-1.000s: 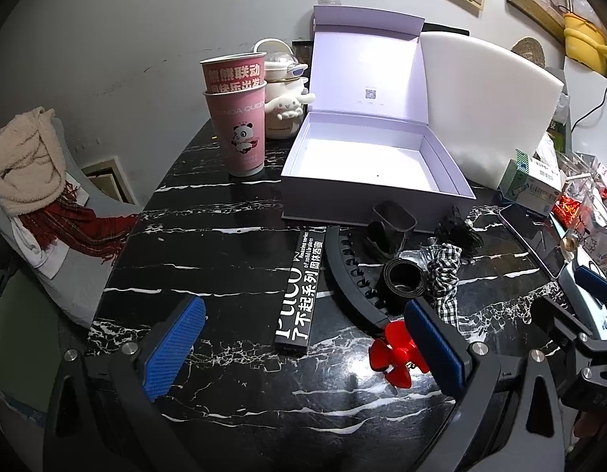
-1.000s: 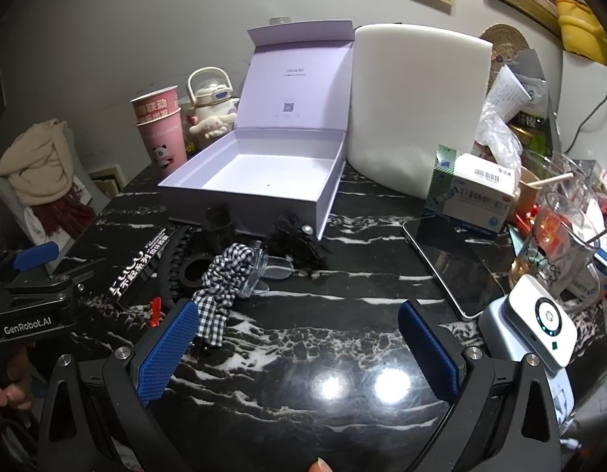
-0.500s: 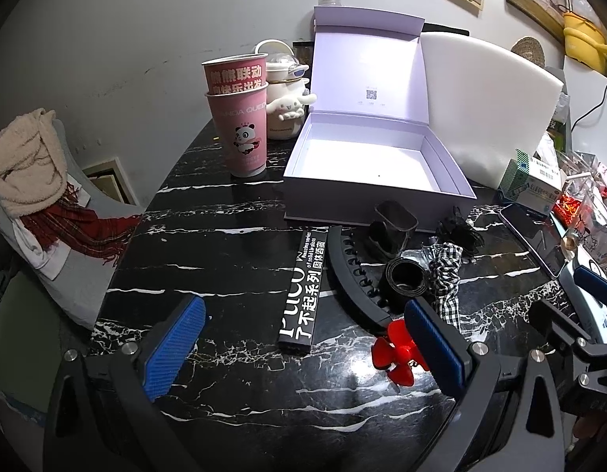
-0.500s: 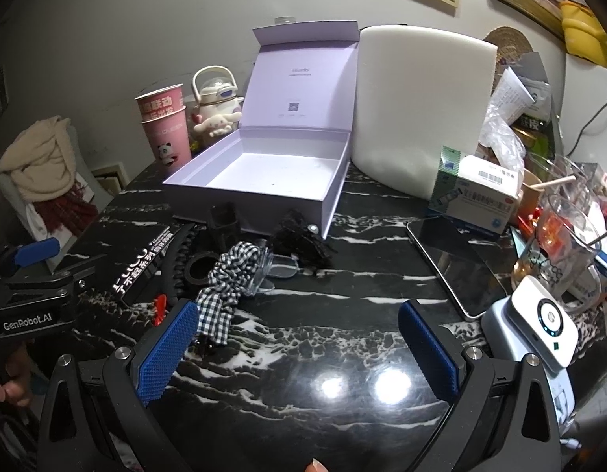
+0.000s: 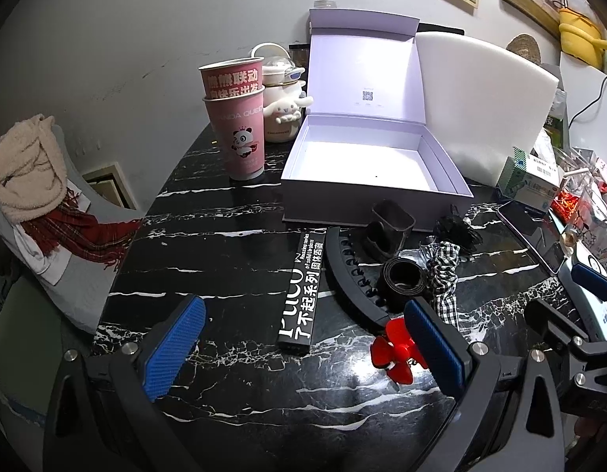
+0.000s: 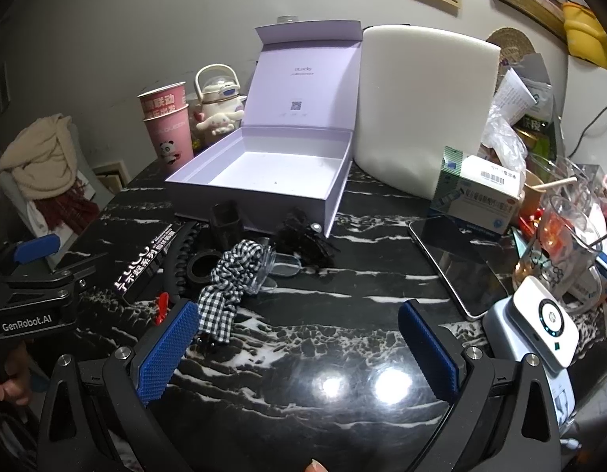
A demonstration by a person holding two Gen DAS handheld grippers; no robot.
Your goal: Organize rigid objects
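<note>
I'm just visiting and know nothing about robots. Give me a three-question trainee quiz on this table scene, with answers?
1. True or false: the lavender box already holds some items.
2. Which lies nearest the left gripper? A) pink cups B) red clip C) phone
3. Fill in: both grippers, including the right gripper, are ___.

Key: 1 false, it holds nothing. 2 B. 3 open, holding nothing.

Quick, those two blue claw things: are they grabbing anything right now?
Left gripper: open, holding nothing, above the black table.
Right gripper: open, holding nothing.
</note>
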